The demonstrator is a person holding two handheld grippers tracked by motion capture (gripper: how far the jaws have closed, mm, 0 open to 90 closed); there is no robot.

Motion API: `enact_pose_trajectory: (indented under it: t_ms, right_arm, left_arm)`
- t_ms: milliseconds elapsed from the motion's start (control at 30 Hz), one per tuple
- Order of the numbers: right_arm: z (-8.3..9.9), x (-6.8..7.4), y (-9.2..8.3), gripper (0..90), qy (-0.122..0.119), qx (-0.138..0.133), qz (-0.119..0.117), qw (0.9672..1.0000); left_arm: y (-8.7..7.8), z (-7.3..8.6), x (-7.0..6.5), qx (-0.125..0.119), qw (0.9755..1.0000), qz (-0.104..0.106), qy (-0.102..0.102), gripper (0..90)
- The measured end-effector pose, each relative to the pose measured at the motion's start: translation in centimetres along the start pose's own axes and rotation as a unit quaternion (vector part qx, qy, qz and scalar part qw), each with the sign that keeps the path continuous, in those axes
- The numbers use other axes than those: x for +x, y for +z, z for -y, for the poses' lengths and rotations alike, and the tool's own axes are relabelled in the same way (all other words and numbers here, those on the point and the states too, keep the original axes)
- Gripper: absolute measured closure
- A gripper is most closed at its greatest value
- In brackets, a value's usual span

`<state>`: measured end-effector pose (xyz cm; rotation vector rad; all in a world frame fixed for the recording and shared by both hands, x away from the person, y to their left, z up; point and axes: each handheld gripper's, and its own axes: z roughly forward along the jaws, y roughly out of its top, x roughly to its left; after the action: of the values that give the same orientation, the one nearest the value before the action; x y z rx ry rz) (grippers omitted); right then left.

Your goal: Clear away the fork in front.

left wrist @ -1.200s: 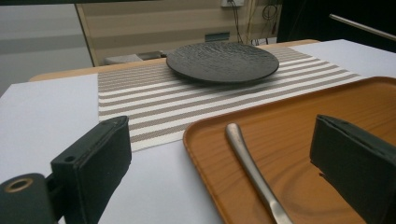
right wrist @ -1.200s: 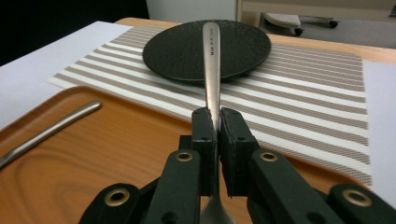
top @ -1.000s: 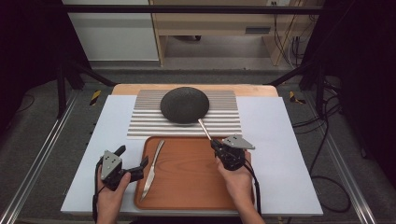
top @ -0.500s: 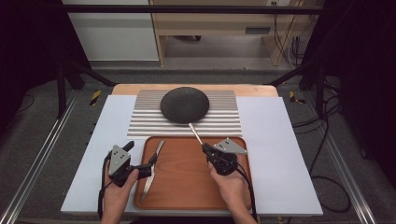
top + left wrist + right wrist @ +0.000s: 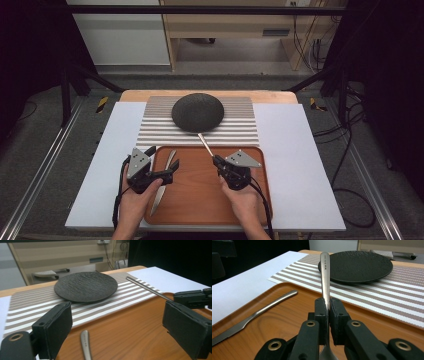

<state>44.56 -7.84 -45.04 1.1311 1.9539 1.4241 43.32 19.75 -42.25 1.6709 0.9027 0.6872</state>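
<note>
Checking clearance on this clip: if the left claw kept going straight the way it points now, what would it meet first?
Most likely the right claw holding a utensil, which lies ahead across the wooden tray. The left claw stands open, with the knife just below its line. Depth is uncertain.

One black plate [image 5: 197,112], one striped placemat [image 5: 240,131] and one wooden tray [image 5: 200,200] are counted on the desk [image 5: 295,165]. Two pieces of cutlery are seen: one knife [image 5: 165,180] and one spoon [image 5: 325,272]. Two grippers are counted, the left gripper [image 5: 167,176] and the right gripper [image 5: 218,162].
</note>
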Motion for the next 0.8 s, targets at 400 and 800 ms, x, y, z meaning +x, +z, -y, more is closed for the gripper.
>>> enact_pose_trajectory:
  t_ms: [400,800]
  right_arm:
    - [0.0,0.8,0.1,84.7,-0.002,-0.014,-0.006,0.9999]
    - [-1.6,2.1,-0.6,84.7,-0.011,-0.056,-0.016,0.9982]
  left_arm:
    - [1.9,-0.9,-0.1,0.007,0.9977,0.051,-0.045,11.2]
    - [3.6,-3.1,-0.1,0.002,0.9901,0.110,-0.088,20.0]
